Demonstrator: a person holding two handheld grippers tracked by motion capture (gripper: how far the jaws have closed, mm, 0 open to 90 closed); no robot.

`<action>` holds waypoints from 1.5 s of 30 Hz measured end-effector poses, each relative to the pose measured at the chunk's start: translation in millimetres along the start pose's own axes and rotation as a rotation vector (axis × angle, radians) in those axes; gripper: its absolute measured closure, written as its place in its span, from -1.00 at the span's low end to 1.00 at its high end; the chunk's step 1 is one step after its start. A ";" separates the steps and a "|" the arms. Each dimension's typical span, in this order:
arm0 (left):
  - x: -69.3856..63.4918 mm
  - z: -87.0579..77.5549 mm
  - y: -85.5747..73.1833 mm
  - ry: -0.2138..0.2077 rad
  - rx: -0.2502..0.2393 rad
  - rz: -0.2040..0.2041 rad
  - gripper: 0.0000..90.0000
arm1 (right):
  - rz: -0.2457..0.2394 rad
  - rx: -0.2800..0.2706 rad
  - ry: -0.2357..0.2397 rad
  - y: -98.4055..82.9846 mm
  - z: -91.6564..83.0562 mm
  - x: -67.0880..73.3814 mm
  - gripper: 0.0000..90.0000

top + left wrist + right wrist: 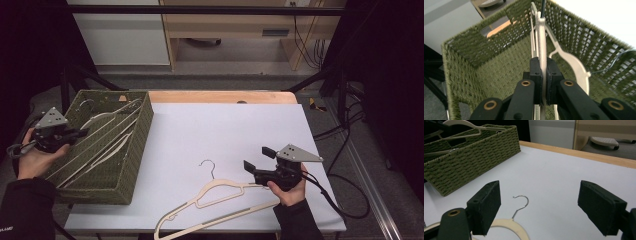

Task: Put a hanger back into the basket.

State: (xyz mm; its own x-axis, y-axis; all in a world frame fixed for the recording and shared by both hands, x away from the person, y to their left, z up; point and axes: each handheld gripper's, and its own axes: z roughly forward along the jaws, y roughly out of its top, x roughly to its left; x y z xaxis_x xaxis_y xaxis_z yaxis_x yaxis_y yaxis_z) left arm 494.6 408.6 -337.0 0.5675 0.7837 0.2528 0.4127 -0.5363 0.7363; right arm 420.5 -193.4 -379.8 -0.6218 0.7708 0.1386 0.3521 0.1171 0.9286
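Note:
A cream hanger (543, 47) hangs over the inside of the green woven basket (140, 145), and my left gripper (543, 75) is shut on its bar, pads pressing from both sides. In the high view that gripper (75, 133) sits at the basket's left rim, with the hanger (107, 130) slanting across the basket. Another cream hanger (220, 197) with a metal hook (520, 203) lies flat on the white table. My right gripper (256, 161) stands open just right of that hook, nothing between its jaws; the hook lies below and ahead of the gripper (539, 205).
The white table surface (225, 130) spreads between basket and right hand, with a wooden strip (220, 96) along its far edge. More hangers (92, 157) lie in the basket. Cables (345, 200) trail off the table's right side. Cabinets stand beyond the table.

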 end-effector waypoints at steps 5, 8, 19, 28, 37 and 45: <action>-4.9 14.6 -14.5 -0.002 0.018 -0.016 0.91 | 0.003 0.002 -0.002 -0.7 2.1 0.9 -0.58; -7.3 22.5 -20.2 -0.003 0.051 -0.026 0.90 | 0.003 0.002 -0.006 -0.4 1.7 0.8 -0.58; -15.8 32.5 -22.8 -0.090 0.169 -0.067 0.78 | 0.007 0.015 0.004 -1.9 4.4 2.3 -0.58; -27.4 29.1 -16.0 -0.126 0.209 -0.076 0.58 | 0.008 0.022 0.003 -1.8 4.6 3.3 -0.57; -46.1 11.0 -0.7 -0.106 0.156 -0.055 0.41 | 0.004 0.022 0.005 -1.5 5.7 4.6 -0.57; -73.3 -19.4 16.5 -0.092 -0.141 -0.127 -0.16 | 0.000 0.039 0.008 -1.0 9.6 6.7 -0.58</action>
State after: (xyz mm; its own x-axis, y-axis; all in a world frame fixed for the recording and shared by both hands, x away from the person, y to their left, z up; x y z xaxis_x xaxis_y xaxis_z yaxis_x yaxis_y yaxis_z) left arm 446.0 348.4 -331.2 0.5824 0.8069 0.0988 0.3847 -0.3806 0.8409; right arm 422.6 -182.3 -383.1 -0.6273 0.7658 0.1418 0.3790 0.1411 0.9146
